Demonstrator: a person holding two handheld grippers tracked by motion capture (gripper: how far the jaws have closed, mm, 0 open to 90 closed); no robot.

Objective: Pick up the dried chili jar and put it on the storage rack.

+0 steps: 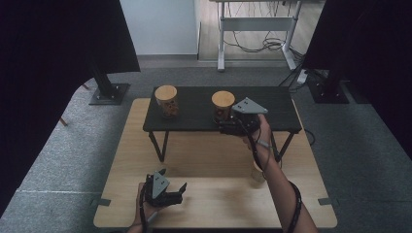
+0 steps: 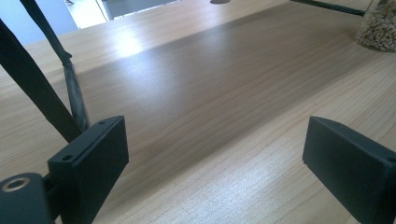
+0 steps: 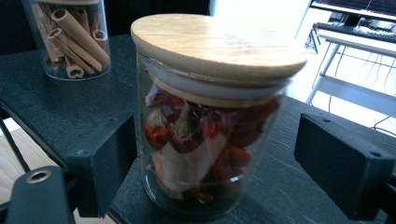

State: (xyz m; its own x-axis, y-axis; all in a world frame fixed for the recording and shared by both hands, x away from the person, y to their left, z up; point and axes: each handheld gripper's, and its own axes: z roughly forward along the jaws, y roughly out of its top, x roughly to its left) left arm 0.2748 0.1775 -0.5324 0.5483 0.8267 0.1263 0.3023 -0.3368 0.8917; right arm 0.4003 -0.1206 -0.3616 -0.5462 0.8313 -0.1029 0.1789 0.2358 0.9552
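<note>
i have the right gripper [image 1: 227, 127] up at the near edge of the black shelf [image 1: 194, 116], right against the jar of dried red chillies [image 3: 205, 126]. in the right gripper view that jar stands upright on the shelf between my two jaws, its wooden lid [image 3: 217, 44] on; the left jaw sits just beside the glass, the right jaw stands clear of it with a gap, so the jaws are released and not gripping. seen from above, the chilli jar is on the shelf's right half, near its front edge. the jar of cinnamon sticks [image 1: 166, 101] stands on the shelf's left half, well apart from the chilli jar, also capped with a wooden lid.

the shelf rests on thin black legs on the wooden table [image 1: 214, 204]. my left gripper [image 1: 176, 193] is low over the table, in front of the shelf and to its left, jaws spread wide with only bare wood between them. in the left gripper view a third jar holding pale grains [image 2: 379, 28] sits on the table past the shelf's legs.
</note>
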